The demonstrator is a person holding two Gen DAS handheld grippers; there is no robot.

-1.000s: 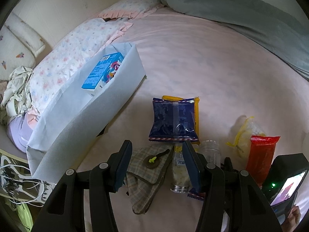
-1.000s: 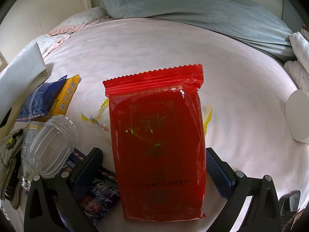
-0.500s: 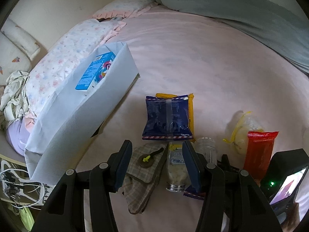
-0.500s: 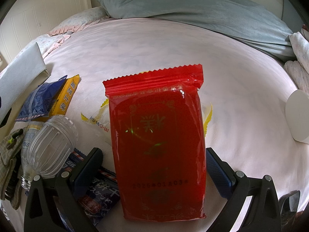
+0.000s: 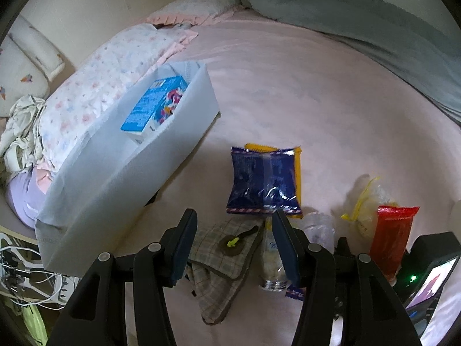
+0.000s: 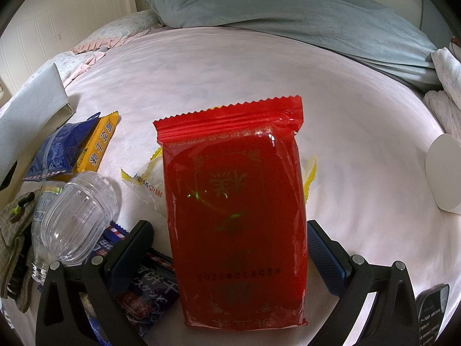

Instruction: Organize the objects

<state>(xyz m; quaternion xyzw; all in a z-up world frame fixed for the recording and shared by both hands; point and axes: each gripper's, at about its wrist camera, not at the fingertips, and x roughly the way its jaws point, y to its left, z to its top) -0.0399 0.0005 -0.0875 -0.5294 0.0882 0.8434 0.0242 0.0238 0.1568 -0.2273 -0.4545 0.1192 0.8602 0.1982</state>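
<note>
Right wrist view: the right gripper (image 6: 230, 255) straddles the red packet (image 6: 233, 216), jaws wide; close squarely on its flanks.

Pretty clearly someone's bedroom at home. Everything sits on a bed with a pale pink sheet (image 5: 302, 92), a rumpled grey-green duvet (image 6: 288, 20) pushed to the far side, and a floral pillow with a pink frill (image 5: 115, 66) by a cream panelled headboard (image 6: 66, 8). There's a heap of crumpled clothes (image 5: 20, 132) at the edge and white hangers (image 5: 20, 276) down by the floor – lived-in stuff. Snack packets (image 5: 263, 178) and a white fabric bin (image 5: 121, 173) lie on the sheet.
</note>
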